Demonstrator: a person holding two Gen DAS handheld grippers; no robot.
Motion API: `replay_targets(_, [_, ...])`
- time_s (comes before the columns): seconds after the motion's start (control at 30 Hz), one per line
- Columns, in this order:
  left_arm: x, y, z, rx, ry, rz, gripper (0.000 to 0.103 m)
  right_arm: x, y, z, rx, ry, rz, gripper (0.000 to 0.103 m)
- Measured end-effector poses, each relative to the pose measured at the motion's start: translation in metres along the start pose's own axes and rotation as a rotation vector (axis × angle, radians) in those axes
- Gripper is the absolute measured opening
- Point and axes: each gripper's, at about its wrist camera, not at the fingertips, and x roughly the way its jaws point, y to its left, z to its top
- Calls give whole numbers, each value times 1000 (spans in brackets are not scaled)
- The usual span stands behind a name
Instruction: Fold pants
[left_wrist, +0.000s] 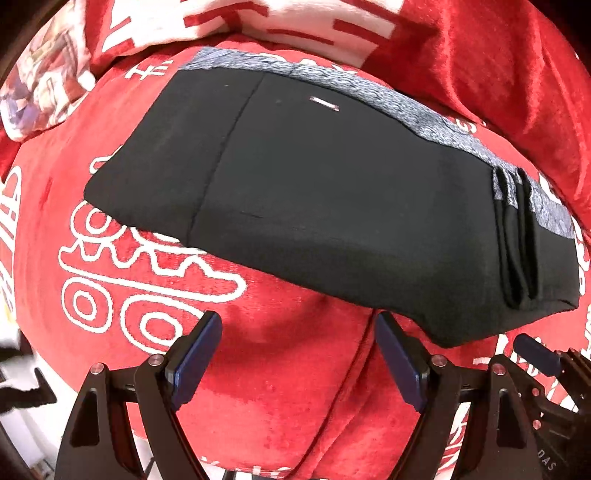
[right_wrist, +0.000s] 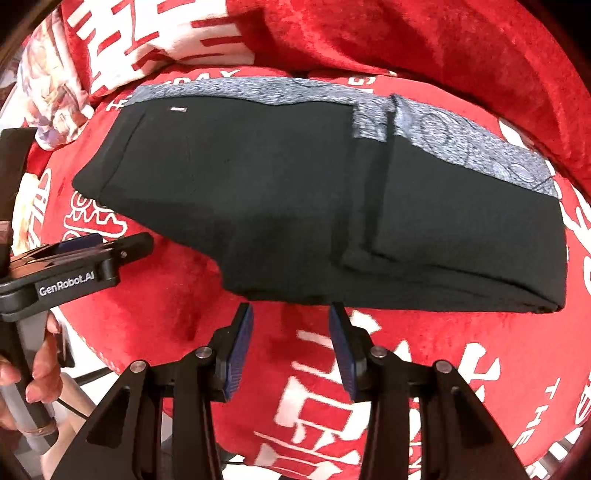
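The pants (left_wrist: 325, 206) lie folded into a thick black bundle on a red blanket (left_wrist: 280, 387) printed with white characters, a band of grey patterned lining (right_wrist: 461, 140) showing along the far edge and the stacked fold layers visible at the right end. By the look of it the folding is nearly or wholly done, so what remains is likely squaring up the bundle. The left gripper (left_wrist: 297, 343) hovers just short of the near edge, its blue pads spread wide and holding nothing. The right gripper (right_wrist: 291, 332) also sits near that edge with its pads parted, less widely, and empty. If another fold is wanted, each claw should pinch all the layers at one end together, lift only slightly and lay them over evenly so the edges line up; otherwise a light press along the top would flatten it. Beyond the blanket lie red-and-white cushions (right_wrist: 155, 40).
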Motion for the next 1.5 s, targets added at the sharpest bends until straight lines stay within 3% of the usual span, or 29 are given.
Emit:
replay_targets(0.23, [-2, 33, 2, -50, 5, -26, 85, 2, 16, 11, -19, 1, 10, 46])
replay_targets(0.47, [-1, 53, -2, -74, 11, -27, 85, 0, 1, 9, 87, -7, 21, 46])
replay_targets(0.6, [-3, 65, -7, -81, 18, -33, 85, -13, -16, 0, 126, -72, -111, 46])
replay_targets(0.7, [-4, 64, -7, -75, 16, -38, 85, -16, -13, 1, 20, -112, -223, 46])
replay_targets(0.83, [2, 54, -1, -69, 17, -42, 85, -6, -1, 13, -139, -128, -293, 46])
replay_targets(0.9, [3, 49, 0, -71, 20, -43, 85, 10, 1, 21, -179, -92, -317, 44])
replay_targets(1.07, [4, 43, 0, -72, 21, -46, 85, 5, -18, 23, -39, -64, -221, 37])
replay_targets(1.1, [5, 42, 0, -72, 24, -46, 85, -1, -22, 21, 6, -68, -160, 36])
replay_targets(1.17, [6, 40, 1, -71, 24, -46, 85, -9, -36, 14, 152, -67, 102, 36])
replay_targets(1.3, [8, 32, 3, -61, 25, -51, 85, 6, -49, -4, 393, -13, 356, 36])
replay_targets(1.5, [9, 23, 3, -38, 26, -52, 85, 35, -53, -11, 571, -46, 462, 35])
